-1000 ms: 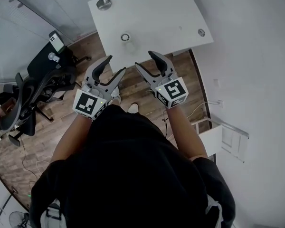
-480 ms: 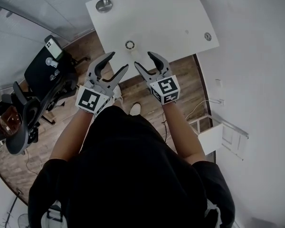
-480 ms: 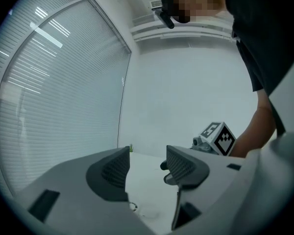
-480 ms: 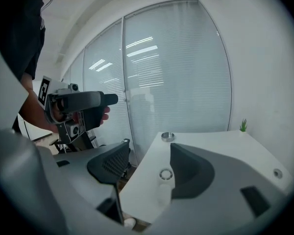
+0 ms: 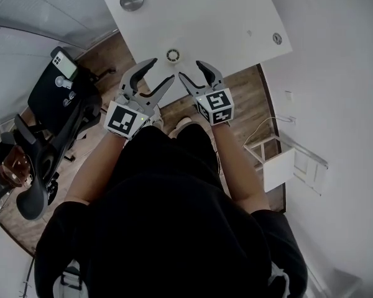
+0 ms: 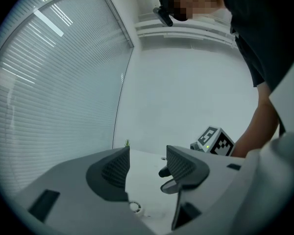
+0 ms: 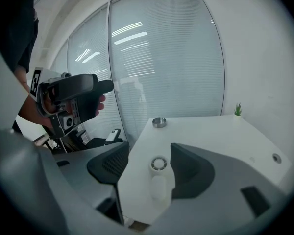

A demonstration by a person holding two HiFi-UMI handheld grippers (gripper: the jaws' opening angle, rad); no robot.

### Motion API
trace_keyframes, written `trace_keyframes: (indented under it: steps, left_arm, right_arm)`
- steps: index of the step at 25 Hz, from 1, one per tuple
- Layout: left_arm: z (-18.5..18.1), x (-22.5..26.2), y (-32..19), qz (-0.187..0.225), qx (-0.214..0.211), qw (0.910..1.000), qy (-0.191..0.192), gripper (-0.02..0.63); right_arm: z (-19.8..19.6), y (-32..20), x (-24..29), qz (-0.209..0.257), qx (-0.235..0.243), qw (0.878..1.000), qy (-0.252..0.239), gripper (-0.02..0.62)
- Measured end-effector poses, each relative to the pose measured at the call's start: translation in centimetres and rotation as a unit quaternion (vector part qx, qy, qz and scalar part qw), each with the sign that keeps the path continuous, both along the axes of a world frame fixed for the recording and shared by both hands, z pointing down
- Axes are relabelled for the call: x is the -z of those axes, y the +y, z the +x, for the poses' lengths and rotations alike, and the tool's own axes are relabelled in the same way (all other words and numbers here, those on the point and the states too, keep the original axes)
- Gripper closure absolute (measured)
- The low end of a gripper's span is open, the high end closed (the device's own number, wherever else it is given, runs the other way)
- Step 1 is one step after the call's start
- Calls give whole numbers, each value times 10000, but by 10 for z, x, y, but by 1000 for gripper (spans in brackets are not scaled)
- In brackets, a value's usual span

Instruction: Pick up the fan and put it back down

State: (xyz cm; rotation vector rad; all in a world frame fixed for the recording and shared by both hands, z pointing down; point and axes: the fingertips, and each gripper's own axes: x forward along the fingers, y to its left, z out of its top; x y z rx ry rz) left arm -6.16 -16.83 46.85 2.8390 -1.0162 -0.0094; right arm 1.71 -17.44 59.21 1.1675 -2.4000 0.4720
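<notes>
A small white hand fan (image 5: 173, 56) lies on the white table (image 5: 224, 23) close to its near edge, round head away from me and handle toward me. My left gripper (image 5: 160, 72) is open and empty, just short of the edge and left of the fan. My right gripper (image 5: 192, 71) is open too, right of the handle. In the right gripper view the fan (image 7: 158, 165) lies ahead between the open jaws, untouched. The left gripper view shows the fan (image 6: 134, 207) low between its jaws, with the right gripper's cube (image 6: 213, 141) beyond.
A round metal dish (image 5: 132, 0) sits at the table's far left, a cable grommet (image 5: 277, 38) at the right, a tiny green plant (image 7: 237, 108) at the far corner. A black office chair (image 5: 53, 101) carrying a phone (image 5: 64, 65) stands left. Window blinds lie beyond.
Both grippers have moved forward and down toward the table edge, ending either side of the fan's handle. Their jaws stay open.
</notes>
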Motion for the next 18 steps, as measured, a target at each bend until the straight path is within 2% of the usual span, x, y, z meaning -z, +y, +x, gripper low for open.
trace_keyframes:
  steps: [5, 12, 18]
  left_arm:
    - [4, -15, -12, -35, -47, 10000, -42, 360]
    - [2, -36, -33, -122, 225, 9995, -192, 364]
    - [-7, -67, -35, -552, 401, 9971, -344, 367]
  right_arm:
    - [-2, -12, -38, -468, 42, 9987, 216, 314]
    - [-7, -25, -90, -1212, 204, 9899, 706, 310]
    - [-13, -29, -128, -1659, 305, 9794, 1112, 310]
